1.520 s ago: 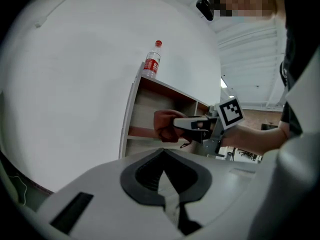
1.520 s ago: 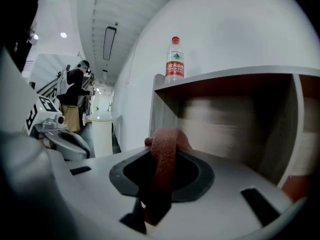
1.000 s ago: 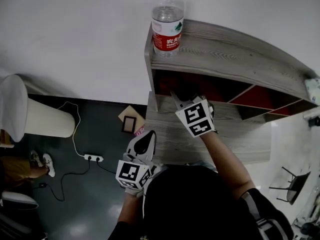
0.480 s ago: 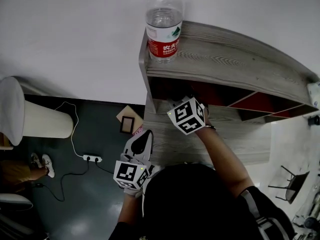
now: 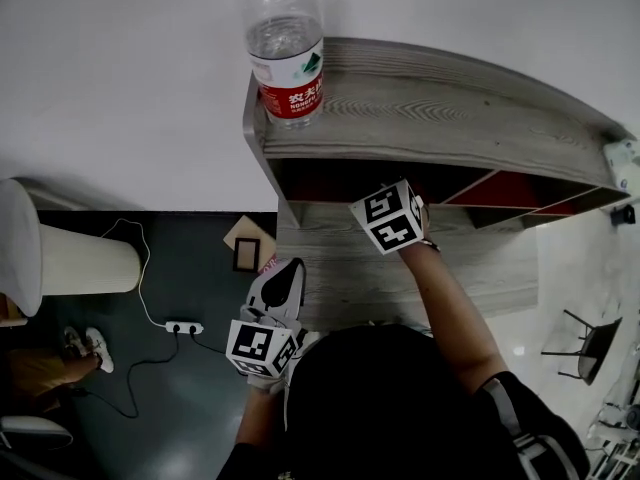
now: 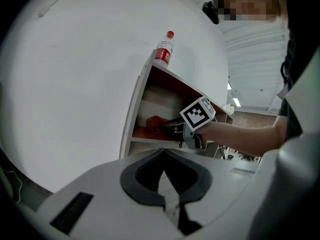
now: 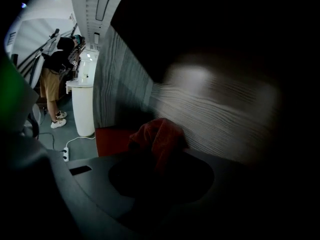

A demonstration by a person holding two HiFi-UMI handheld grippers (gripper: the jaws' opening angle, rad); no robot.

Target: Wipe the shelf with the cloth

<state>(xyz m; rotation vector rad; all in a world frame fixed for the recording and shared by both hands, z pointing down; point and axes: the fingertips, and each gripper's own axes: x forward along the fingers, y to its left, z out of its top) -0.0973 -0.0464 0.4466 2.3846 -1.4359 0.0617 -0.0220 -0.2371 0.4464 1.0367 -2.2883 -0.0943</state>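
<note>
Head view: steeply down onto the shelf (image 5: 430, 108) top. Left gripper view: up at its left end, from farther off. Right gripper view: close inside; both gripper views share the cloth (image 7: 160, 134).

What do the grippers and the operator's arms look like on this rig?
The left gripper and right gripper have pale grey-white moulded shells with dark jaw pads. Each carries a white cube printed with black square markers. No cables show on either. The person wears a dark top with a short sleeve; the right forearm is uncovered.
</note>
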